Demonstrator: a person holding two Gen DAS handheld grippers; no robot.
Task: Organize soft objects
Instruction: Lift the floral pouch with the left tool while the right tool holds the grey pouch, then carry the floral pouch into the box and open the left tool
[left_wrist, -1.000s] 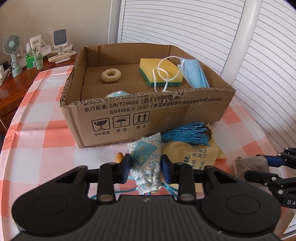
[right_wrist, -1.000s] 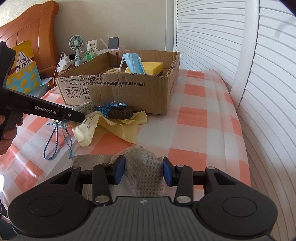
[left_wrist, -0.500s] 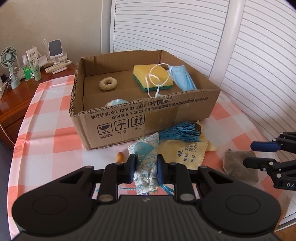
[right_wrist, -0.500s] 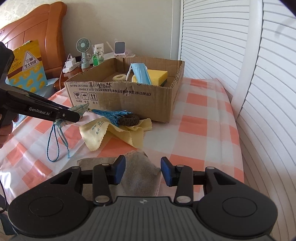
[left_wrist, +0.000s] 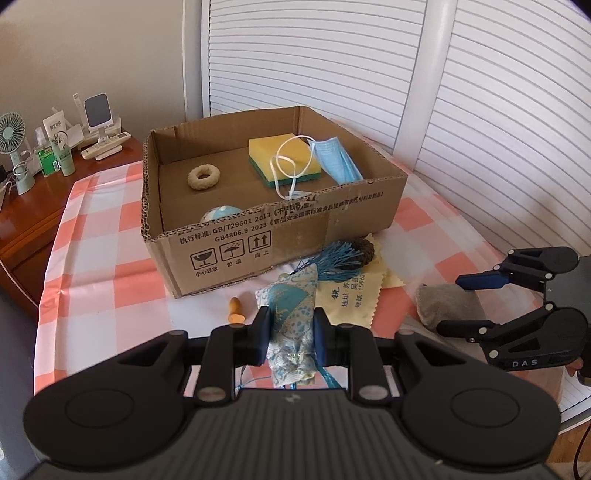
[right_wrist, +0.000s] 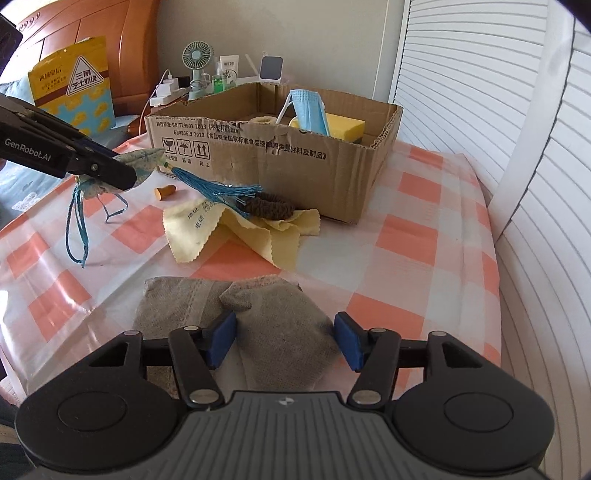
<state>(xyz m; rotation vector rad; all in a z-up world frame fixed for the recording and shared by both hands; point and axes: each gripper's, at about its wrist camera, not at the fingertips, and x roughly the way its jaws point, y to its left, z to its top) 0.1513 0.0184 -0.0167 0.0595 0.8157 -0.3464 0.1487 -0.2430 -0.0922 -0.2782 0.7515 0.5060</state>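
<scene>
Glossy checkered tablecloth (right_wrist: 421, 236); left tongs (left_wrist: 291, 332) clenched on brocade sachet (left_wrist: 291, 314), right tongs (right_wrist: 284, 339) just-parting, released over knitted grey sock (right_wrist: 280, 332).

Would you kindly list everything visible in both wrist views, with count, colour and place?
cardboard box: one, brown, on the checked tablecloth
sponge: one, yellow on green, in the box
face mask: one, blue, leaning in the box by the sponge
ring: one, beige, in the box
sachet: one, blue patterned with a tassel, in the left gripper
yellow cloth: one, in front of the box
braided ring: one, dark brown, on the yellow cloth
cork: one, tan, by the box
grey socks: apparently two, under the right gripper
bedside clutter: fan, bottles, stand
left gripper: shut on the sachet
right gripper: just opening, pads clear of the socks
</scene>
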